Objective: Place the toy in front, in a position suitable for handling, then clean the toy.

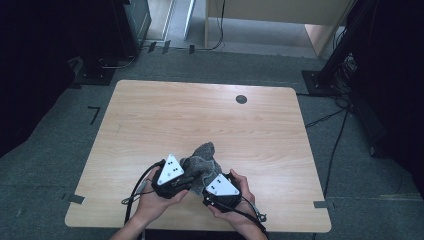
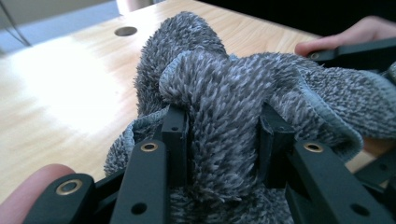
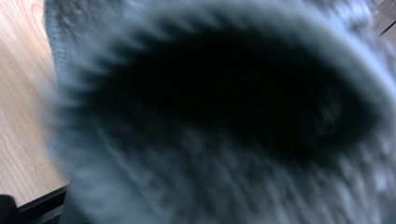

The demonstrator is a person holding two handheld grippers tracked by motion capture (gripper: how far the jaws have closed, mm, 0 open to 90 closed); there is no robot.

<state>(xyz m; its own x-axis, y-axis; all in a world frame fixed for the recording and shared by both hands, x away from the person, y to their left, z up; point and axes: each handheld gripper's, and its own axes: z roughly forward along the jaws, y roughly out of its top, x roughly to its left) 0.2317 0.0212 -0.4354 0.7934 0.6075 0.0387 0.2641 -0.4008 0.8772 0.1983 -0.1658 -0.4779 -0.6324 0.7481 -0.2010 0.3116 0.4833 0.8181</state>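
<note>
No legible text, labels, brands or numbers in any view. The grey plates atop the grippers carry only small dark dots, not readable characters.

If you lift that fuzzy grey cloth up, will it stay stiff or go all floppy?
Probably floppy: the grey cloth bunches and folds where the left gripper pinches it. Its fuzzy pile likely grips well, not slippery. It looks light and should not roll.
</note>
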